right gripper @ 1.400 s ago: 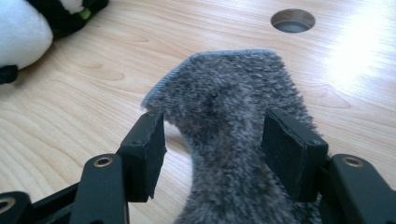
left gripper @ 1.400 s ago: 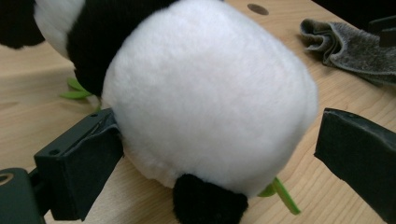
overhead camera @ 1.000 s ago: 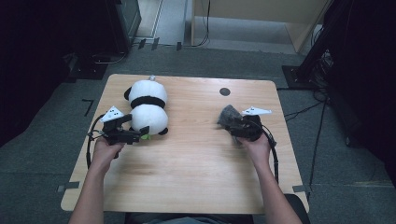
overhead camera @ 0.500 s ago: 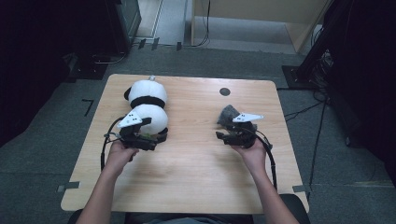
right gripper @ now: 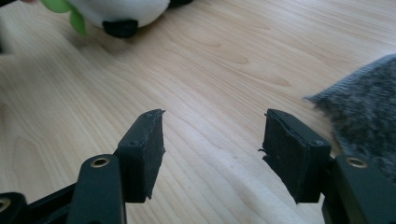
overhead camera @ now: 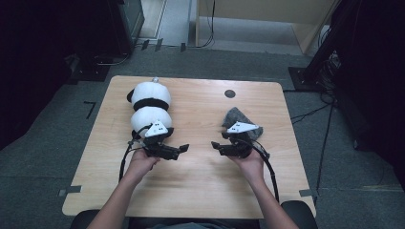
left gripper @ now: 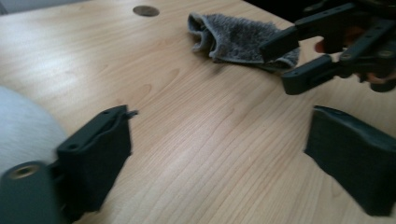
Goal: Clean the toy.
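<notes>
The plush panda (overhead camera: 149,107) lies near the tabletop's (overhead camera: 200,191) far-left corner, soft, light and squashy; pinch it across its black middle band. The grey towel (overhead camera: 234,117), nearer the right edge, is limp, so take a fold. Your left gripper (overhead camera: 180,149) sits just beside the panda, jaws apart and empty, having just been closing a little. Your right gripper (overhead camera: 216,145) faces it, also apart, empty.
</notes>
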A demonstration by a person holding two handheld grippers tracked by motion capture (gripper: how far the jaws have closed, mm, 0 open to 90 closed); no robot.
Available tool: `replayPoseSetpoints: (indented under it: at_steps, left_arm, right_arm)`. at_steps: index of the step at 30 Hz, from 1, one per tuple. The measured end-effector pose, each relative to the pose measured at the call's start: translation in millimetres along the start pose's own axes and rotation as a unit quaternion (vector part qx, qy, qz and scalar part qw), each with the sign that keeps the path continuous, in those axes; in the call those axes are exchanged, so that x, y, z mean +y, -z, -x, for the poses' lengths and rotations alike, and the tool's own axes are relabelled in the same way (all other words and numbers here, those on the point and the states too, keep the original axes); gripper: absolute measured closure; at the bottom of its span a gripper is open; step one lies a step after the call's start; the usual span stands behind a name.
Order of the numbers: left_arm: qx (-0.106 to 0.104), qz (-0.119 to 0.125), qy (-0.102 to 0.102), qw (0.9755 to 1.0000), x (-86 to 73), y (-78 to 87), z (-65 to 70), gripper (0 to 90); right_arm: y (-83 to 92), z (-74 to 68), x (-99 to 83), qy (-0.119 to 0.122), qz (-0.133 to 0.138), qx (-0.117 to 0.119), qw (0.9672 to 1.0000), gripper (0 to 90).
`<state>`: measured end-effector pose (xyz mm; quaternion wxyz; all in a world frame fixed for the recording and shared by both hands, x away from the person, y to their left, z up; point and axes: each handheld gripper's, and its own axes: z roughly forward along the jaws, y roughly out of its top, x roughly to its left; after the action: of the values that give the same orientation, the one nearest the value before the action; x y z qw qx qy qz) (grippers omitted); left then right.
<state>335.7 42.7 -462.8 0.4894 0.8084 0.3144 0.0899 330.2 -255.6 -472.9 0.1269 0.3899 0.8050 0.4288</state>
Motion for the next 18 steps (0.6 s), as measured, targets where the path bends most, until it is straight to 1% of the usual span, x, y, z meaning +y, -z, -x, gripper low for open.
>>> replayPoseSetpoints:
  at_steps: [1,3,4,7,9,11,13,15,18]
  left_arm:
    - [0.002,-0.006,0.0,1.0,-1.4,-3.7,1.2,12.7]
    - [-0.002,-0.018,-0.003,0.9998,-4.5,-9.8,2.3,12.7]
    - [-0.003,-0.022,-0.004,0.9997,-6.1,-12.3,2.3,12.7]
    - [0.002,-0.032,0.0,0.9995,-11.8,-19.3,2.3,12.8]
    - [0.001,-0.045,0.0,0.999,-14.9,-25.2,3.0,12.8]
    - [0.007,-0.059,-0.005,0.9982,-17.9,-31.4,4.5,12.8]
    - [0.002,-0.07,-0.003,0.9976,-21.3,-36.9,5.5,12.8]
    - [0.002,-0.07,-0.001,0.9975,-25.3,-41.5,6.3,12.9]
    - [0.007,-0.086,-0.009,0.9963,-28.9,-46.9,7.2,12.9]
  right_arm:
    - [-0.3,-2.0,-1.4,-0.001,0.003,0.003,1.0,41.0]
    - [-1.4,-6.0,-4.0,-0.003,0.006,0.008,1.0,41.2]
    - [-2.2,-8.2,-5.2,0.001,0.006,0.008,0.9999,41.2]
    - [-4.8,-14.1,-9.0,0.012,0.005,0.003,0.9999,40.6]
    - [-7.1,-17.2,-12.5,0.014,0.003,0.001,0.9999,40.2]
    - [-9.8,-19.8,-15.9,0.012,-0.001,-0.002,0.9999,40.0]
    - [-12.9,-21.8,-18.9,0.01,-0.006,0.0,0.9999,39.8]
    - [-15.6,-23.8,-21.6,0.013,-0.008,-0.004,0.9999,39.8]
    - [-18.8,-26.3,-25.5,0.019,-0.005,-0.014,0.9997,40.1]
